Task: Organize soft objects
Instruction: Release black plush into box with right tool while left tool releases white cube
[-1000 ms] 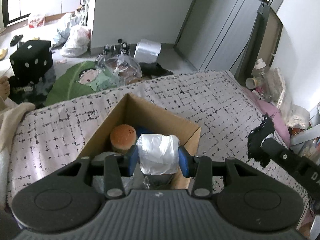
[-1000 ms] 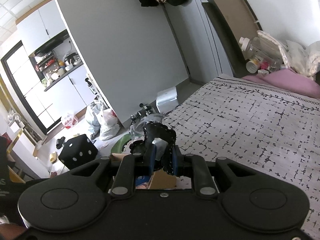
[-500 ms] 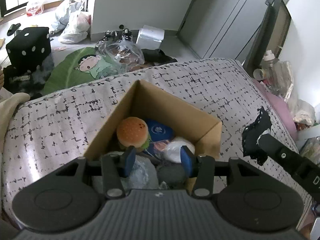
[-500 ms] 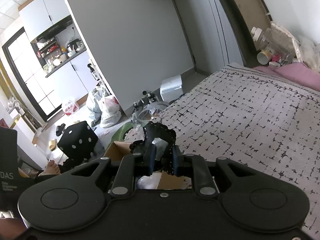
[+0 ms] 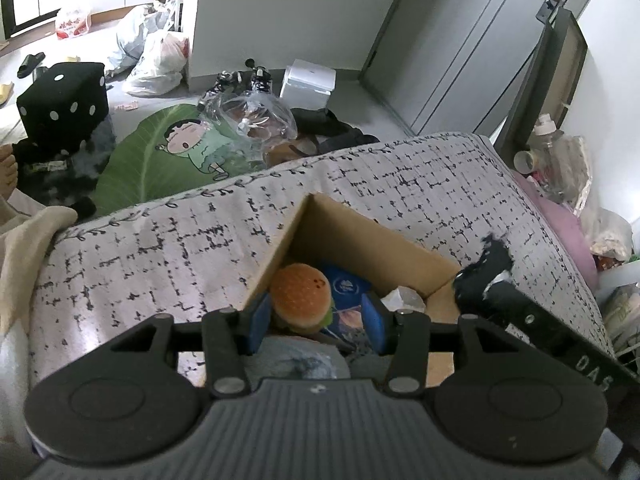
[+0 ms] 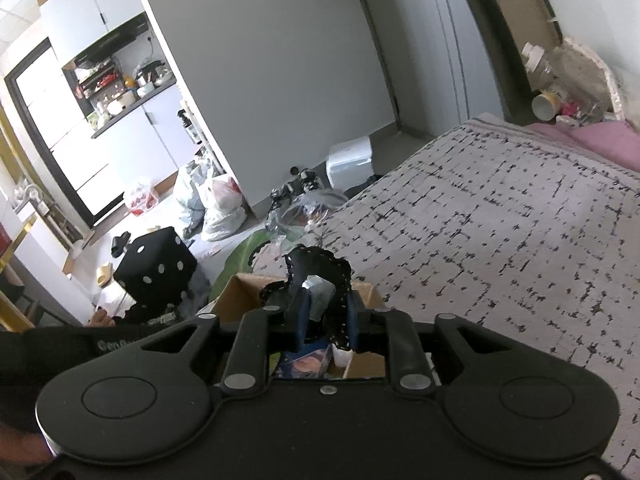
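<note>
An open cardboard box [image 5: 360,236] stands on the bed. In it lie a hamburger plush [image 5: 302,292], a blue packet [image 5: 346,288], a white wrapped bundle [image 5: 404,298] and a grey soft thing [image 5: 296,360]. My left gripper [image 5: 315,322] hangs open just above the box, with the plush below its gap and nothing held. My right gripper [image 6: 326,314] is over the box's right corner [image 6: 240,288]. Its jaws are opening, and its pads still hold up a black soft piece with a white-stitched edge [image 6: 316,264]. That black piece [image 5: 486,264] also shows in the left wrist view.
The bed cover [image 5: 160,248] is grey with black marks. On the floor beyond it are a black dice cushion [image 5: 64,96], a green leaf cushion [image 5: 160,152], plastic bags [image 5: 156,64] and a white box [image 5: 308,84]. A pink pillow [image 5: 560,220] lies at the right.
My left gripper let go of the white wrapped bundle, which now lies in the box, and its jaws widened. My right gripper sank closer to the box with the black piece, jaws slightly wider.
</note>
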### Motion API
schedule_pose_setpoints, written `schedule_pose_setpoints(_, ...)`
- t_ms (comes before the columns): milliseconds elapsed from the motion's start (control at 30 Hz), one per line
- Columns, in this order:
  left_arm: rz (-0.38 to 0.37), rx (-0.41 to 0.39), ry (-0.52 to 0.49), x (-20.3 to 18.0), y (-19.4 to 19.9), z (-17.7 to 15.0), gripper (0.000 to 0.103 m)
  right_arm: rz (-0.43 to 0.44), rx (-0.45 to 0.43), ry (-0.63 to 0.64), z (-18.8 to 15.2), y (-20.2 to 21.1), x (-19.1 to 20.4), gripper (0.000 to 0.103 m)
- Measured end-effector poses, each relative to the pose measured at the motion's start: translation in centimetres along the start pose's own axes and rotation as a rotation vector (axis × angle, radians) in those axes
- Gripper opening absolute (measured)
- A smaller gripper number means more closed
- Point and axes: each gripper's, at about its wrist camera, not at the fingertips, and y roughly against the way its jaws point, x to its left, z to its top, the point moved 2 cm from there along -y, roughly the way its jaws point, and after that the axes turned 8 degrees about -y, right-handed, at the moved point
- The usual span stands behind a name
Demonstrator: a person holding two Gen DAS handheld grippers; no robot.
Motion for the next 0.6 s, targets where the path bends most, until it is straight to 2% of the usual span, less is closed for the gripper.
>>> schedule_pose_setpoints(100, 0.005, -0.004, 0.006, 0.4, 0.4, 0.1, 0.048, -0.007, 0.025, 0.002, -0.3, -0.2, 0.3, 0.044)
schedule_pose_setpoints(500, -0.009, 0.013, 0.004, -0.4, 2.9, -0.5, 0.048, -0.003, -0.016, -0.060, -0.4, 3.6, -2.1, 0.048)
schedule_pose_setpoints(600, 0.000, 0.007, -0.015, -1.2, 3.9, -0.6, 0.056, -0.002, -0.035, -0.076, -0.5, 5.4, -3.0, 0.052)
